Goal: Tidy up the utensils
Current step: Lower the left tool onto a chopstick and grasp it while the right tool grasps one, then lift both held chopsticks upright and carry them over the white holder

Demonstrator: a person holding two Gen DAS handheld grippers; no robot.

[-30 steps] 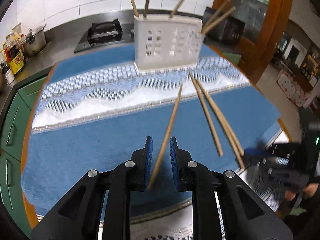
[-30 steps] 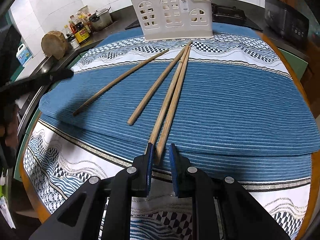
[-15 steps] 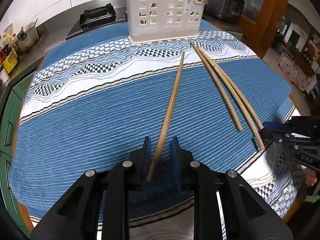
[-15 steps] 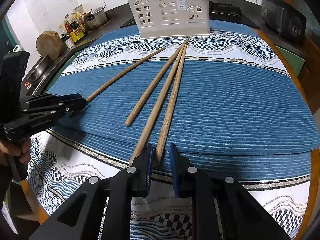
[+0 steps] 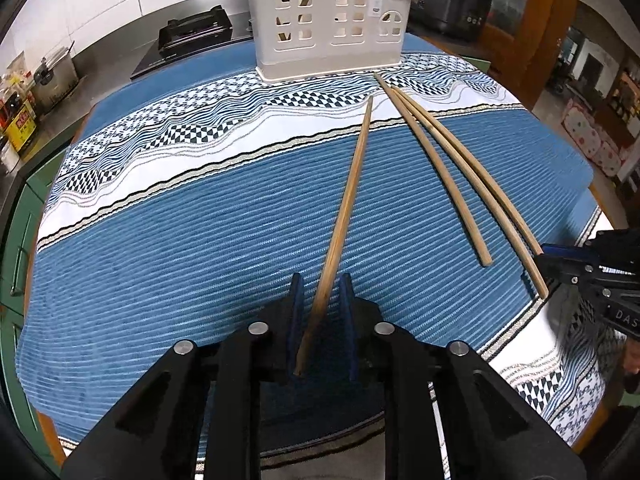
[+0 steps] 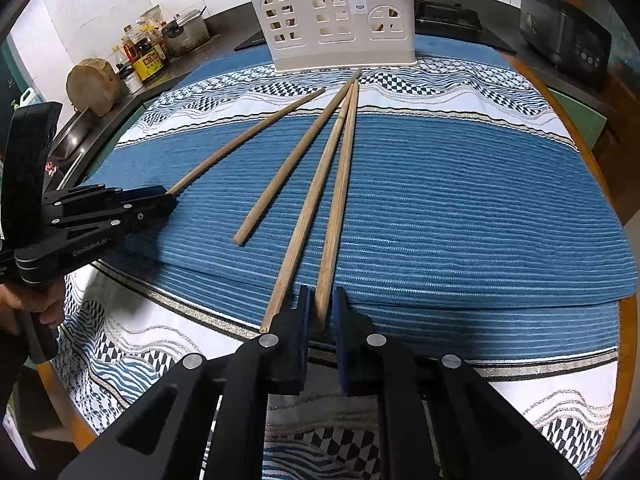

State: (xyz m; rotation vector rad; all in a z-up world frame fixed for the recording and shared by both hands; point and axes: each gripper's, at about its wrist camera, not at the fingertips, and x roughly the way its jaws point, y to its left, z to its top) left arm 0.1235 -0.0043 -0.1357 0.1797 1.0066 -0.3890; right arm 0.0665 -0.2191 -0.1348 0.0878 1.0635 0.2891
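Note:
Several long wooden chopsticks lie on the blue striped cloth. My left gripper straddles the near end of one chopstick, jaws slightly apart around it; it lies on the cloth. It also shows in the right wrist view with the left gripper at its end. My right gripper is closed on the near end of the rightmost chopstick. Two more chopsticks lie beside it. A white slotted utensil holder stands at the far edge with several chopsticks upright in it.
A black stove and a black appliance sit behind the holder. Bottles and a pot stand on the counter at left. The table's wooden rim curves at right. The right gripper shows in the left view.
My left gripper has come down with its chopstick from tilted in the air to lying flat on the cloth. My right gripper has stayed closed around the end of its chopstick.

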